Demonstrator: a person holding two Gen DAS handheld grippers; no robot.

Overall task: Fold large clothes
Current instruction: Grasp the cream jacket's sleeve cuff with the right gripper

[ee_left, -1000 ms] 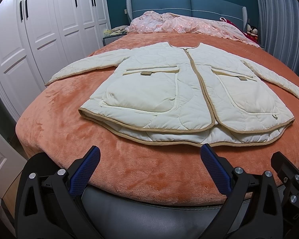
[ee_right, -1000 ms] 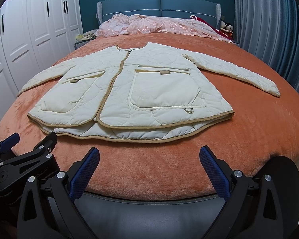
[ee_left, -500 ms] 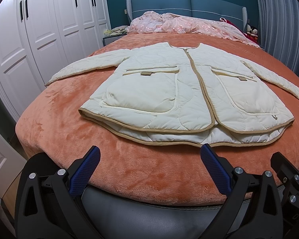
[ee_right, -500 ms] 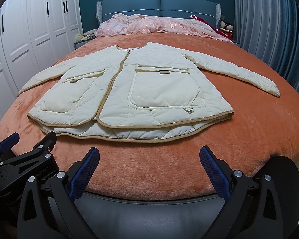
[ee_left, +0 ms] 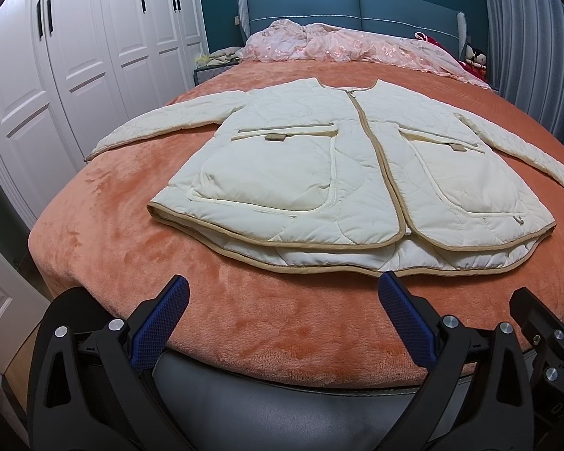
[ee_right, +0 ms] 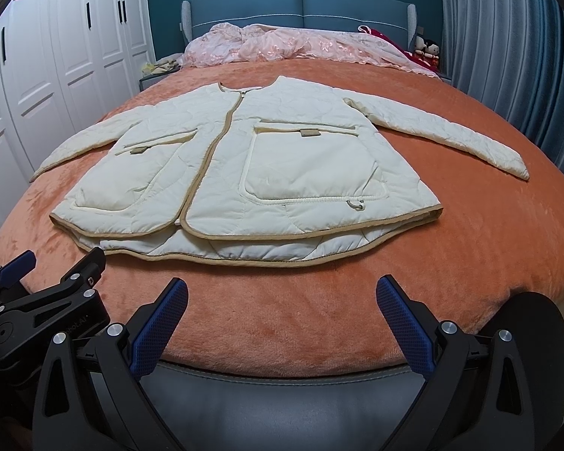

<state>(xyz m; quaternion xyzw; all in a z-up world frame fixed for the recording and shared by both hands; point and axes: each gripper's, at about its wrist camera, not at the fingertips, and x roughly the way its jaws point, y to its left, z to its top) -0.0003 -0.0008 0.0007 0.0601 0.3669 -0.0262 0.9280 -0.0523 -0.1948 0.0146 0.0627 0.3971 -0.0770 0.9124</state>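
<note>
Two pairs of black tongs with blue textured pads, the left tongs (ee_left: 282, 300) and the right tongs (ee_right: 282, 300), hover side by side at the foot of a bed spread with an orange plush blanket (ee_left: 105, 233), both spread wide and gripping nothing. The task's garment, a cream quilted jacket with tan piping and two large patch pockets (ee_left: 312, 173), lies face up and zipped in the middle of the bed, both sleeves stretched outward, its hem nearest the tongs but not touching them. No fold appears to have been started. The padding looks thick and springy, so a fold could bounce open if only the top layer is pinched; the longer back panel peeking out beneath the front hem could be missed by a shallow grab, leaving the layers skewed. The plush blanket may also catch in the pads and lift with the cloth. A rumpled pink embroidered coverlet (ee_right: 282, 43) sits well apart at the headboard.
</note>
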